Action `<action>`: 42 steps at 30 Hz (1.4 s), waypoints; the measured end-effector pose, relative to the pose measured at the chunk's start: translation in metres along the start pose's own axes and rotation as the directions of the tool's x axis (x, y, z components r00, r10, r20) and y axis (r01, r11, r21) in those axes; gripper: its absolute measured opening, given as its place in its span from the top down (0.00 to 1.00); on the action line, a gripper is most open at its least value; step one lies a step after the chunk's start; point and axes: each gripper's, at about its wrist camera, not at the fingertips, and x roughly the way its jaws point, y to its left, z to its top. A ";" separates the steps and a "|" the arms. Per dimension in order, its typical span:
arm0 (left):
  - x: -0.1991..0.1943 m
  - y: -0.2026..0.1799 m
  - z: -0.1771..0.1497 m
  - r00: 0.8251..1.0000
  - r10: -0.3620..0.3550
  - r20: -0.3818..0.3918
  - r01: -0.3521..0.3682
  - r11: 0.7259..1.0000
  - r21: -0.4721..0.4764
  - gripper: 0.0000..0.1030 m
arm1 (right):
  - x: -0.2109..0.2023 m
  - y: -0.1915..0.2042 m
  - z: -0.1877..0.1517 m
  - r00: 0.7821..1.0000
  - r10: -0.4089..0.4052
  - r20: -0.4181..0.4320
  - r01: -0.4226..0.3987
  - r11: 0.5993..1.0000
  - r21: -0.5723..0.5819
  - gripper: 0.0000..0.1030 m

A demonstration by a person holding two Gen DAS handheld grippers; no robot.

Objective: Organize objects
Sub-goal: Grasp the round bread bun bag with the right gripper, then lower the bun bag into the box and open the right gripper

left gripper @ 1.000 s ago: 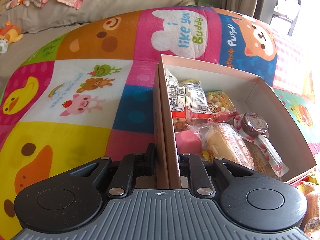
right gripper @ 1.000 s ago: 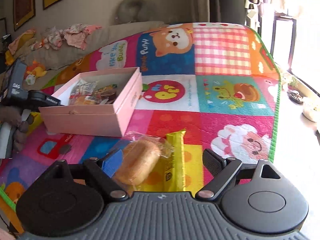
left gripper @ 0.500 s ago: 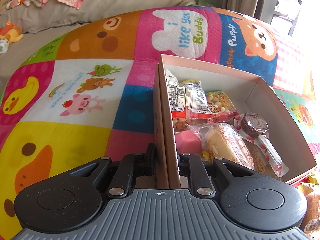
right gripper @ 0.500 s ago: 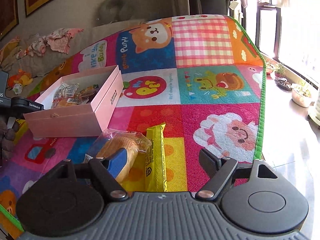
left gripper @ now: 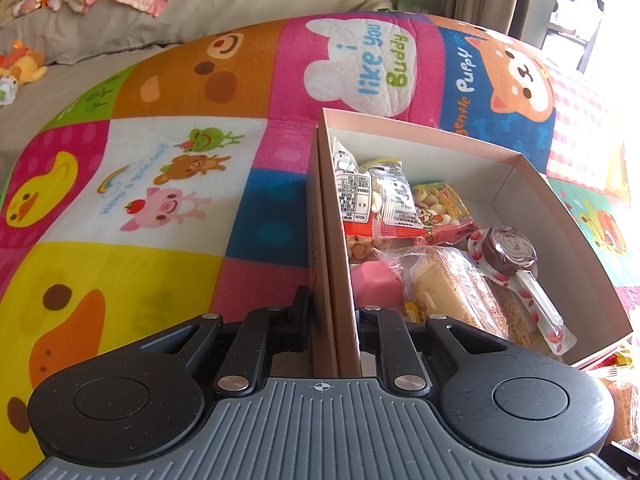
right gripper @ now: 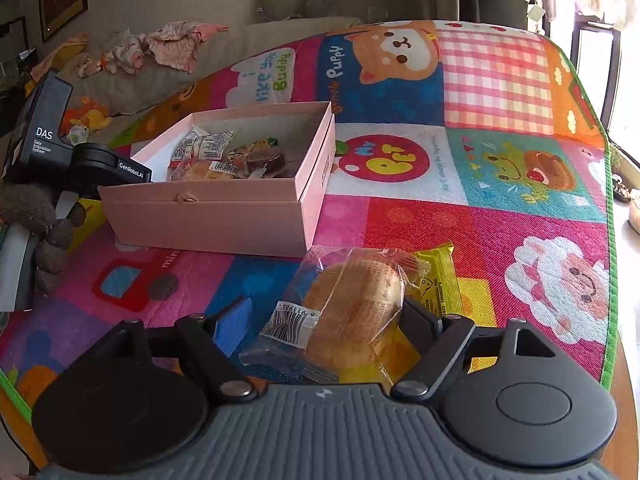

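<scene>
Item one, the left gripper (left gripper: pixel 334 312): its jaws are clamping the near wall of the pink box (left gripper: pixel 516 168), one finger outside and one inside, steadying it on the play mat (left gripper: pixel 120 272). Item two, the right gripper (right gripper: pixel 320 320): its jaws are standing wide, bracketing the wrapped bun (right gripper: pixel 352 312), the right finger touching the wrapper's edge, the blue pad (right gripper: pixel 232 324) of the left finger lying apart from it; nothing is gripped yet. The bun is lying on the mat just in front of the box, overlapping a yellow packet (right gripper: pixel 440 280) beside it. Box contents, as showing in the left view: white snack packets (left gripper: pixel 372 192), a bag of round biscuits (left gripper: pixel 440 208), a pink block (left gripper: pixel 376 284), a wrapped pastry (left gripper: pixel 452 288) and a wrapped lollipop (left gripper: pixel 508 248). Handling notes, as judgement: the bun is looking light, soft and easily crushed, its clear film slippery and loose at the ends. The hold is best taken across the bun's middle with gentle closure, since pinching only the film's tail is risking a swing or slip. The box's card wall is appearing thin and liable to flex under a hard clamp.
</scene>
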 end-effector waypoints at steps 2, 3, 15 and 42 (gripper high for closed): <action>0.000 0.000 0.000 1.000 0.000 0.000 0.000 1.000 0.000 0.84 | 0.005 -0.004 0.003 1.000 -0.003 -0.016 0.004 1.000 0.015 0.22; 0.000 0.000 0.000 1.000 0.000 0.000 0.000 1.000 0.000 0.84 | 0.007 -0.005 0.004 1.000 -0.006 -0.020 0.007 1.000 0.020 0.22; 0.001 -0.002 0.004 1.000 0.006 -0.017 -0.006 1.000 -0.003 0.84 | -0.016 0.007 -0.008 0.983 0.106 -0.151 -0.123 0.987 -0.102 0.43; 0.001 0.003 0.003 1.000 -0.019 -0.013 0.018 1.000 -0.012 0.84 | 0.000 0.062 0.152 0.975 0.215 0.053 -0.209 0.973 -0.102 0.47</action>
